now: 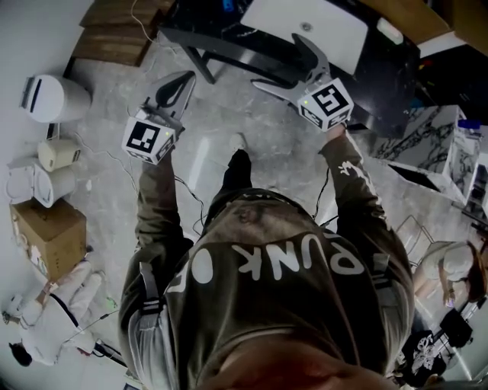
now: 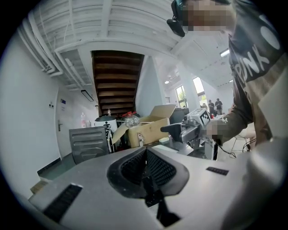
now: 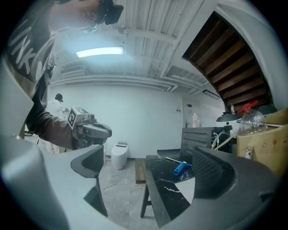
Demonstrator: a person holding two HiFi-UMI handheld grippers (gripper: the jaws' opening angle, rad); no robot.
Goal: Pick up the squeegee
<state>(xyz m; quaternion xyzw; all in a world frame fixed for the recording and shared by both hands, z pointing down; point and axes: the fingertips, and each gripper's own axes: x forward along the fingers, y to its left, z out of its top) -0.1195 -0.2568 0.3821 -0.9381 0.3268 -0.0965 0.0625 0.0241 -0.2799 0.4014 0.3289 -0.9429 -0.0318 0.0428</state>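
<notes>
The squeegee (image 3: 180, 168), with a blue handle and a thin yellow-edged blade, lies on a black marble table (image 3: 167, 191) straight ahead in the right gripper view. In the head view only a blue bit of the squeegee (image 1: 226, 6) shows, at the table's far edge. My right gripper (image 1: 276, 61) is held in the air over the table's near edge (image 1: 229, 53), open and empty, well short of the squeegee. My left gripper (image 1: 184, 79) hovers over the floor left of the table, shut on nothing. In its own view its pads (image 2: 155, 167) meet.
A white panel (image 1: 305, 27) lies on the table. On the floor at the left are a white toilet (image 1: 42, 97), two pale kettles (image 1: 53, 171) and a cardboard box (image 1: 49, 236). Marble slabs (image 1: 427, 145) stand right; a seated person (image 1: 457, 266) is lower right. Cables cross the floor.
</notes>
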